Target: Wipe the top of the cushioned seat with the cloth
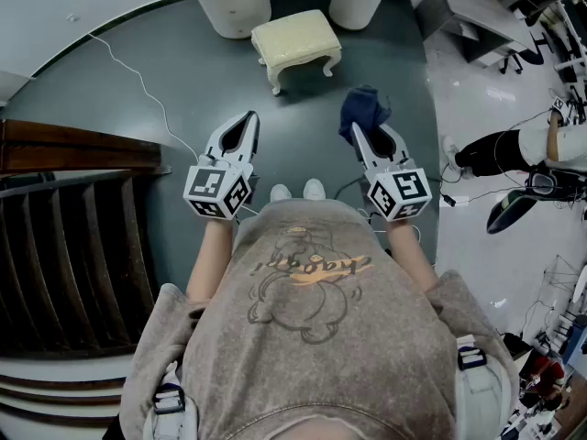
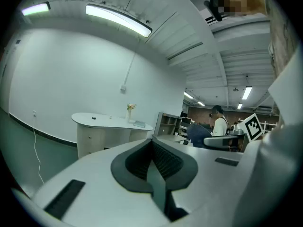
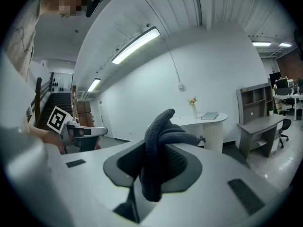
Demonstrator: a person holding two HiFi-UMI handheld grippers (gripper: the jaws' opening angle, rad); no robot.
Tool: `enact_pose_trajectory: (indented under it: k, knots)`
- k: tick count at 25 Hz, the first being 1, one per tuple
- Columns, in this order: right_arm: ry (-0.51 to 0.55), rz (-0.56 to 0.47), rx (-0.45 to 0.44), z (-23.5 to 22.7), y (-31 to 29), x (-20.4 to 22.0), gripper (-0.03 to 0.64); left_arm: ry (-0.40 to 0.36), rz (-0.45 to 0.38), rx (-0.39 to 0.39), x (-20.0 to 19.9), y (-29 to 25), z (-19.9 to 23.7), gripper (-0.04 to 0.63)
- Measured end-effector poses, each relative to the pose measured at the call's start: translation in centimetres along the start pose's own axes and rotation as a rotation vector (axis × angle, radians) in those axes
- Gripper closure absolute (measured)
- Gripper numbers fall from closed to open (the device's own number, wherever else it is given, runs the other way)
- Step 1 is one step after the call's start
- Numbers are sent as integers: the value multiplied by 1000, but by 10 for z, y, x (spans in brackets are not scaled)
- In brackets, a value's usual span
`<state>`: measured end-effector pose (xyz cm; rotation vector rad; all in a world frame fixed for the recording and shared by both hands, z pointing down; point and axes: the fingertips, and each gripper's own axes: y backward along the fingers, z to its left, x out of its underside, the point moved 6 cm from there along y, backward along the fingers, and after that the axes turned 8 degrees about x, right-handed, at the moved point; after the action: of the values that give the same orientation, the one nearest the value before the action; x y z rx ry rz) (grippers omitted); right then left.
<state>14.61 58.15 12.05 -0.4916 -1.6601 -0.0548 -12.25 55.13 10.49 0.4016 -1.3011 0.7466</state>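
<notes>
Right gripper (image 3: 158,162) is clamped tight on the dark blue cloth (image 3: 163,136). It's pinched near the middle so a bunched wad sticks out past the tips, I'm guessing to give a soft pad for rubbing. The cloth's long axis runs along the jaws, with the free end pointing toward the cushioned seat (image 1: 295,39). Left gripper (image 2: 154,164) has its 2 jaws closed together on nothing, probably just spare. Both hang well short of the seat, on the person's side of it. The seat's long side lies crosswise to them, so no wiping yet.
</notes>
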Motion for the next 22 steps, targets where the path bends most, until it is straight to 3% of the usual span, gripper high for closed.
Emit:
enact_pose_trajectory:
  k: [13, 22]
  knots:
    - [-37, 23, 17, 25, -24, 11, 518, -26, 26, 13, -2, 0, 35, 578]
    - [-41, 17, 69, 47, -46, 18, 518, -37, 24, 69, -2, 1, 71, 578]
